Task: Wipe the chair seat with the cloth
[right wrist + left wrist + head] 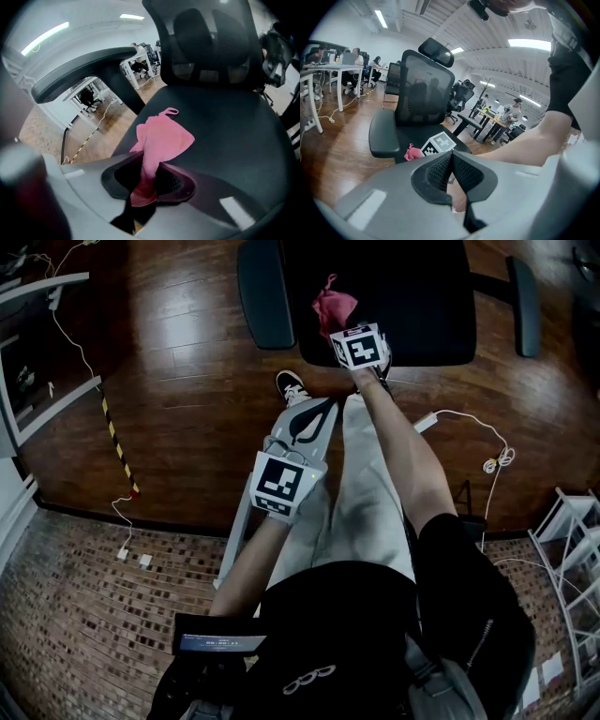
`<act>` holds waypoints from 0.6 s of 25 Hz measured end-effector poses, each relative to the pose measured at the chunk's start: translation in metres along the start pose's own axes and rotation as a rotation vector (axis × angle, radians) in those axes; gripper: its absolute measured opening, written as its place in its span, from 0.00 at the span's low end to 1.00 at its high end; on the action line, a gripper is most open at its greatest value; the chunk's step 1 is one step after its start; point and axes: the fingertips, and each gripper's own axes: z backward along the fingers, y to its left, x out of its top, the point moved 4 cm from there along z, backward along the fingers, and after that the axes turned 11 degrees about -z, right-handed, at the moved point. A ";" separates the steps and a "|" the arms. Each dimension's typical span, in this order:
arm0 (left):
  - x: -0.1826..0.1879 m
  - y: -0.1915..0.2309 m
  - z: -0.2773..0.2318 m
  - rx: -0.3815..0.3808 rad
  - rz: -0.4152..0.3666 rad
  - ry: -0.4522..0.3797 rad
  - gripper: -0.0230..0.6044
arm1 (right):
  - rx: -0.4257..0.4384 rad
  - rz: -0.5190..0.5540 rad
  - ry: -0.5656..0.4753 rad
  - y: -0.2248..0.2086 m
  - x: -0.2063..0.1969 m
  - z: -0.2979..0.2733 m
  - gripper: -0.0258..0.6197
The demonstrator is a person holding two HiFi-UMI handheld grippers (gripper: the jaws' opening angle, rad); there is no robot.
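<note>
Pink cloth (161, 136) is what my right gripper (147, 176) holds: its jaws are clamped on the cloth's bunched near end, and the loose end fans out ahead over the black chair seat (234, 140). From my head, the cloth (333, 306) sits on the left part of the seat (422, 306), towards its near edge, with the right gripper (361, 345) just behind it at that edge and my right arm stretched out to it. I cannot tell how firmly the cloth presses on the seat. My left gripper (314, 413) hangs nearer to me, over my leg, well apart from the chair. Its jaws (451, 161) are closed together with nothing between them. Along them I see the mesh backrest (424, 89) rising at the far side of the seat, and the left armrest (384, 136) beside the cloth. The chair stands on a dark wooden floor (178, 381). My shoe (292, 386) is planted just near of the seat's left corner, and a white cable (469, 423) trails across the floor to the right.
</note>
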 end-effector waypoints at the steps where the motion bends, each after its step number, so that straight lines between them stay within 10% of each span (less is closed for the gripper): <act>1: 0.001 0.002 0.002 -0.003 -0.002 -0.003 0.02 | 0.015 0.010 0.000 0.012 0.000 -0.002 0.15; 15: -0.002 0.023 0.018 -0.050 -0.045 0.010 0.02 | 0.093 0.025 0.011 0.083 -0.009 -0.018 0.15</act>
